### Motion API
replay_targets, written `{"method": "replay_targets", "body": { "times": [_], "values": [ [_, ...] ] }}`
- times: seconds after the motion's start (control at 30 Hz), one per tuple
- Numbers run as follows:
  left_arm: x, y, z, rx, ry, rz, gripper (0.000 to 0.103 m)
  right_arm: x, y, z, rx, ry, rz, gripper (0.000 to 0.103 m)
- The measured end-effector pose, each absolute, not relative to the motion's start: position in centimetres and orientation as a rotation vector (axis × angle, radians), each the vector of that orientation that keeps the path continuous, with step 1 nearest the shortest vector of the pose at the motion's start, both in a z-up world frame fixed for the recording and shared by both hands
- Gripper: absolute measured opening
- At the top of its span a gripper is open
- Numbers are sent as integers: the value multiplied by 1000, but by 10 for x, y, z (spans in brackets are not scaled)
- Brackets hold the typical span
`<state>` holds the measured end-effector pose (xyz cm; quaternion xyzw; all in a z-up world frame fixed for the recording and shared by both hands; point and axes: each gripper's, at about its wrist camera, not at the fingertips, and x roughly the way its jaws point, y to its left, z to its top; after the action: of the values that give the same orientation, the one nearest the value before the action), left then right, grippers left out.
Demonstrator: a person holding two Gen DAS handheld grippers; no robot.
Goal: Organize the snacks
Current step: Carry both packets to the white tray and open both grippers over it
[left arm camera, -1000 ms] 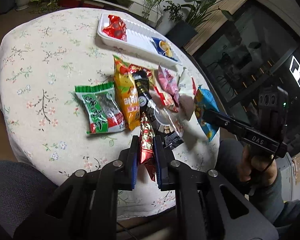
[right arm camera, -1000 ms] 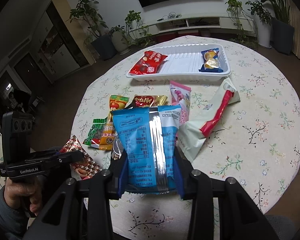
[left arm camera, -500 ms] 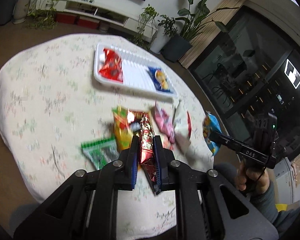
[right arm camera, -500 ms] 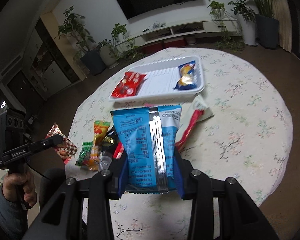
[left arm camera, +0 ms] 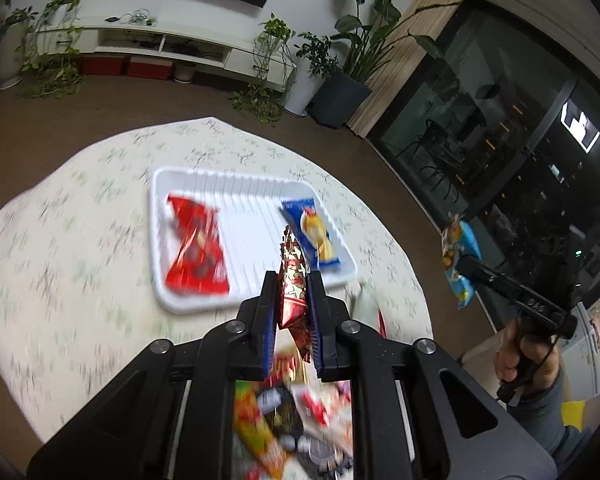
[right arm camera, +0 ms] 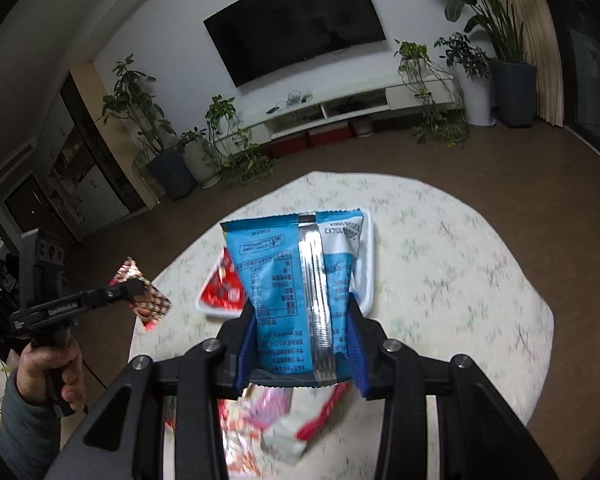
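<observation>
White tray (left arm camera: 162, 240): sits toward the far edge of the round counter (left arm camera: 80, 280); a red packet (left arm camera: 196, 256) lies at its left end, a blue-and-yellow packet (left arm camera: 314, 236) at its right end, the ribbed middle bare
Left tool (left arm camera: 293, 304): pinched narrow on a red-and-gold foil snack (left arm camera: 292, 280), held in the air short of the tray's near rim
Right tool (right arm camera: 302, 344): clamped partway on a pale blue bag (right arm camera: 292, 280), also off the counter
Loose snacks (left arm camera: 292, 420): blurred heap at the near edge, under the tools
Step in hand: carrying both packets to the tray
Doing it well: aim for the bare middle, keep the tools apart, lower each packet flat before letting go, avoid covering the two already placed
</observation>
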<state>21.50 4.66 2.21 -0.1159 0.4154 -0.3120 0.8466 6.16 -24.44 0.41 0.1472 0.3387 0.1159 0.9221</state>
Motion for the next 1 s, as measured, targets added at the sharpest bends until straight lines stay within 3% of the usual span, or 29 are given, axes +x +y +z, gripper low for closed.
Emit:
{"method": "replay_targets", "body": {
  "times": [0.23, 0.47, 1.0],
  "values": [
    [307, 2, 14, -194, 945, -626, 12, 145, -220, 9, 276, 723, 249, 41],
    [358, -21, -36, -182, 1027, -590, 12, 218, -193, -42, 217, 865, 216, 41],
    [376, -38, -102, -69, 1094, -522, 14, 259, -164, -106, 49, 982, 149, 42]
  ]
}}
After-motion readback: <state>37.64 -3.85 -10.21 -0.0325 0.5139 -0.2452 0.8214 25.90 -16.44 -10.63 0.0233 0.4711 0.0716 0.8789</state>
